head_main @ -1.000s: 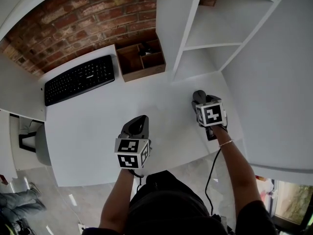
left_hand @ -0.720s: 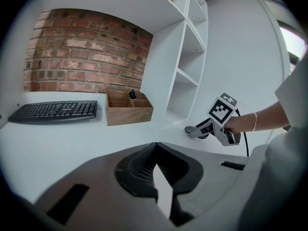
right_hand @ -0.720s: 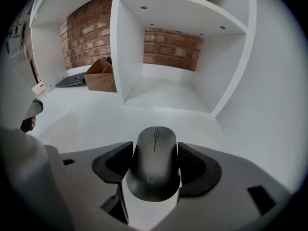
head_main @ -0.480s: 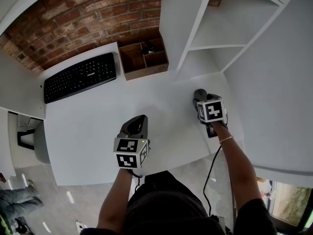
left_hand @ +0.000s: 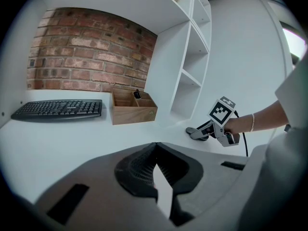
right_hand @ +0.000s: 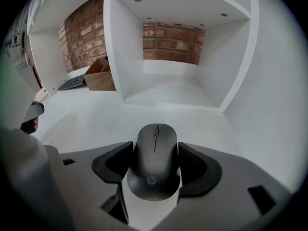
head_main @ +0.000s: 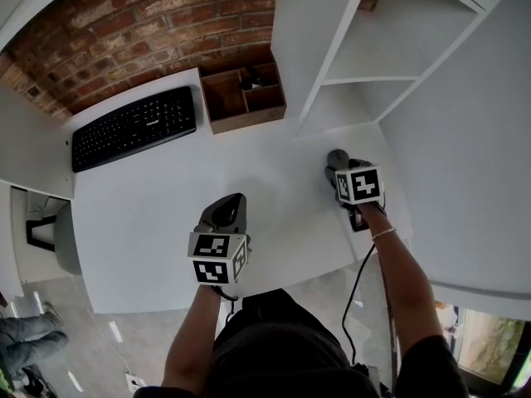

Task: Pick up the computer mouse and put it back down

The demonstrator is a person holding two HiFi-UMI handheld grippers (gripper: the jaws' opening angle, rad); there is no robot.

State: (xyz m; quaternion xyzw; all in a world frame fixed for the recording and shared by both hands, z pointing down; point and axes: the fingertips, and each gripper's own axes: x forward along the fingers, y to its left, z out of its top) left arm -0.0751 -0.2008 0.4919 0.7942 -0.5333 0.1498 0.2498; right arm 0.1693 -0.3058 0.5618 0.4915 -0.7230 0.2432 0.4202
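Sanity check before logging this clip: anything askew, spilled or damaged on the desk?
Nothing stands out. The computer mouse sits straight between the right gripper's jaws. The keyboard and wooden organizer stand tidy on the desk. No spills or damage visible.

grey left hand-held gripper (head_main: 233,201), black shirt (head_main: 282,359)

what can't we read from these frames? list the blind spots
- Right gripper view: the computer mouse hides its own underside, so whether it is lifted or resting on the desk is unclear.
- Head view: the right gripper covers most of the mouse.
- Head view: the dark item in the wooden organizer is too small to identify.
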